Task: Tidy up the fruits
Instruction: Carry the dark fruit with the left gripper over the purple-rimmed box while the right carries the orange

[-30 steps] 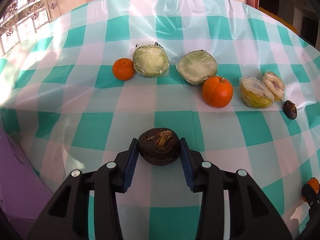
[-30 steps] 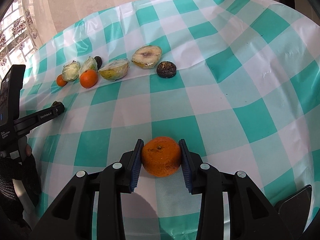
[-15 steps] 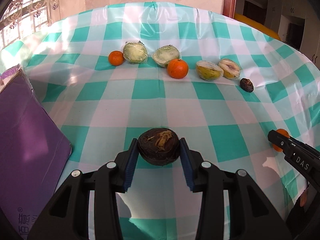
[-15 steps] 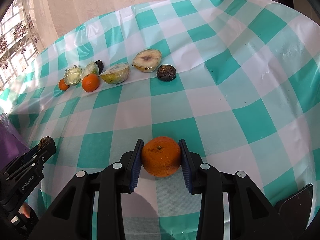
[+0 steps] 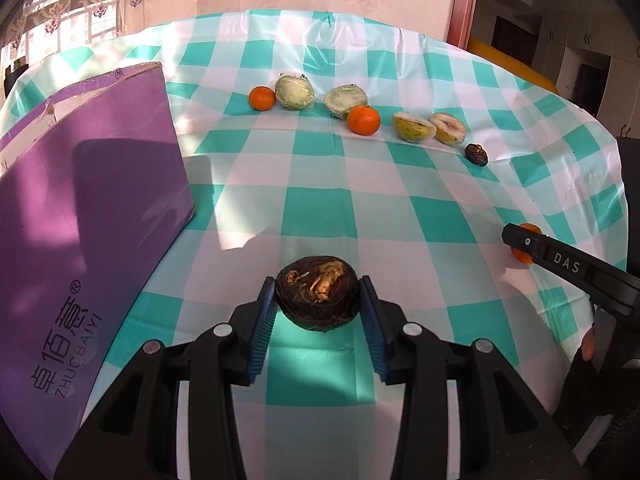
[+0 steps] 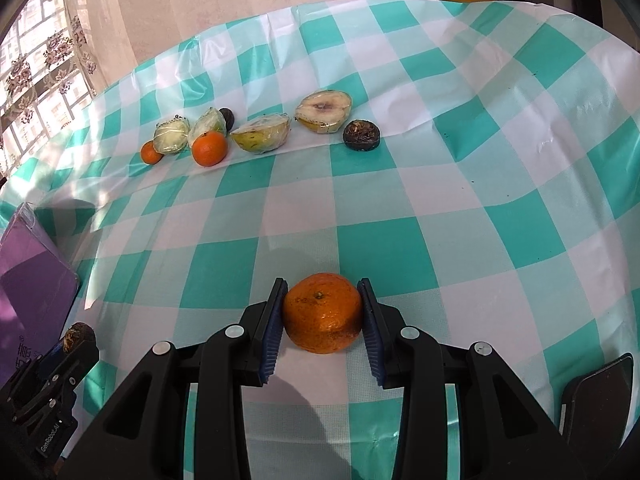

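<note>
My left gripper (image 5: 318,300) is shut on a dark brown wrinkled fruit (image 5: 317,290), held above the near part of the checked table. My right gripper (image 6: 322,312) is shut on an orange (image 6: 322,312) near the table's front; it shows at the right in the left wrist view (image 5: 526,246). A row of fruit lies at the far side: a small orange (image 5: 262,98), two wrapped green halves (image 5: 295,91), an orange (image 5: 363,120), two wrapped yellow halves (image 5: 413,127), a dark fruit (image 5: 476,155).
A purple box (image 5: 80,220) stands on the table's left side, close to my left gripper. A dark phone-like object (image 6: 596,396) lies at the near right. The teal and white checked cloth (image 6: 400,200) covers the table.
My left gripper has drawn back from the fruit row with the dark fruit; the purple box has come into view beside it. My right gripper has hardly moved with its orange.
</note>
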Action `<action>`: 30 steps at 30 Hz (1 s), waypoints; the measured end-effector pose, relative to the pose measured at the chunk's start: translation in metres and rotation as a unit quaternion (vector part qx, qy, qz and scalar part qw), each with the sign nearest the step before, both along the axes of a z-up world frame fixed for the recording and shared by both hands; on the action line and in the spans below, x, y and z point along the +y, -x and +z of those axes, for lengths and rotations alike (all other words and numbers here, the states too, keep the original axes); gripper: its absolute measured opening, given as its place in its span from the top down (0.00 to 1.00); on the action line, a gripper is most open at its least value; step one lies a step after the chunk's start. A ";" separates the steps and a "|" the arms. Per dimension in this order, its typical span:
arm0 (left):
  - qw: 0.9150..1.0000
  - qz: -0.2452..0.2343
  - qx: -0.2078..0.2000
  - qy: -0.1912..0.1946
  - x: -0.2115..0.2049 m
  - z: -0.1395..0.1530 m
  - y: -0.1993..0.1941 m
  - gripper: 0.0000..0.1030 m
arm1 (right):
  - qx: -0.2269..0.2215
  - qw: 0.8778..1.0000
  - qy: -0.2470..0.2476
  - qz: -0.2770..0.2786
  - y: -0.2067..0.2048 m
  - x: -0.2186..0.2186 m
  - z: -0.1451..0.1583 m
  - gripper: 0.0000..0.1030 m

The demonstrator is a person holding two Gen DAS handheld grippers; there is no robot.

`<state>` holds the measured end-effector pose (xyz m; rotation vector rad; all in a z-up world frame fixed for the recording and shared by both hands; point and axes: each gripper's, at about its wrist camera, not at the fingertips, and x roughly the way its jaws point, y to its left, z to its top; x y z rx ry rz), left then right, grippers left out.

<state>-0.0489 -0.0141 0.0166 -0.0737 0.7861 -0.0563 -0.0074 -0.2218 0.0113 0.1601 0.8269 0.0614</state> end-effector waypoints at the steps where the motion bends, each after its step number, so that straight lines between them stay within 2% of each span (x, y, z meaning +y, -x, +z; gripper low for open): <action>1: 1.000 0.001 -0.003 0.000 0.001 0.001 0.004 0.60 | -0.001 1.000 0.001 0.006 0.004 0.005 0.000 0.65; 5: 1.000 0.001 -0.015 0.000 0.006 0.003 0.017 0.60 | 0.000 1.000 0.009 0.028 0.017 0.023 0.000 0.65; 15: 0.999 0.005 -0.015 0.030 0.028 0.003 0.034 0.60 | 0.010 0.997 0.017 0.079 0.038 0.058 -0.003 0.65; 22: 0.999 0.000 -0.024 0.025 0.030 0.007 0.048 0.60 | 0.017 0.994 0.023 0.108 0.051 0.083 -0.003 0.65; 27: 0.998 -0.001 -0.058 0.013 0.034 0.029 0.069 0.60 | 0.028 0.991 0.001 0.128 0.058 0.095 0.004 0.65; 30: 0.995 0.005 -0.097 0.003 0.039 0.052 0.087 0.60 | 0.013 0.990 -0.002 0.140 0.064 0.106 0.021 0.65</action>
